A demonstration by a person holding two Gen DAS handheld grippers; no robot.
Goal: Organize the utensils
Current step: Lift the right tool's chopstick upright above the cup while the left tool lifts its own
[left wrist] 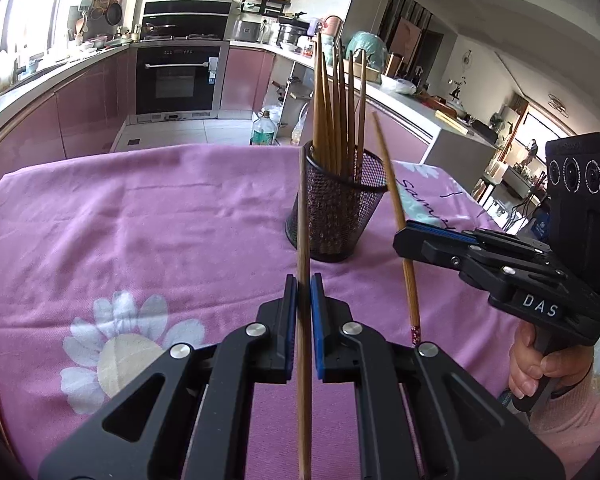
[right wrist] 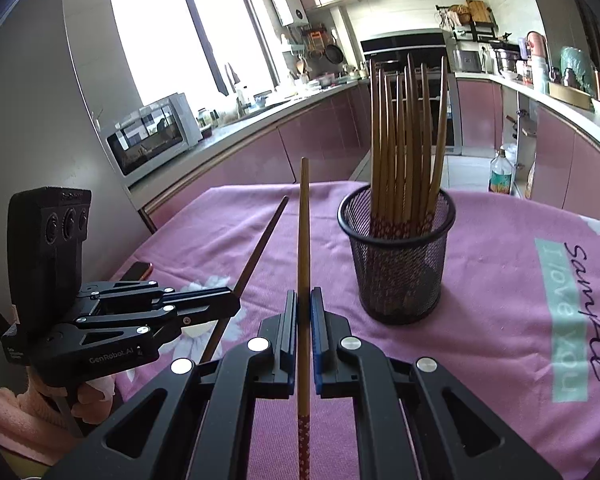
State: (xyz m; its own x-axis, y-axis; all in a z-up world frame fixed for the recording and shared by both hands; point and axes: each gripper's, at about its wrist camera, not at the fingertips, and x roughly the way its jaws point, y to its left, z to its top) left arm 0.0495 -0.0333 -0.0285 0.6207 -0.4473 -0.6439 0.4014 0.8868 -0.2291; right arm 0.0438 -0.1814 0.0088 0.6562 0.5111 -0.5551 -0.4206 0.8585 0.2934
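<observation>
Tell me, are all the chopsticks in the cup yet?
Nearly. A bunch already stands in the mesh cup. The left gripper and the right gripper each pinch one chopstick. Those two remain; no loose ones show on the cloth.

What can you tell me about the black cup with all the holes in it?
The black mesh cup is a round holder that looks like metal wire, with a smooth solid rim on top. You can see right through its sides. It stands upright on the pink tablecloth, which has flowers and writing on it. Inside stands a bunch of brown wooden chopsticks, thin tips up, their red patterned ends down in the cup, leaning on its rim. Neither gripper touches the cup.
</observation>
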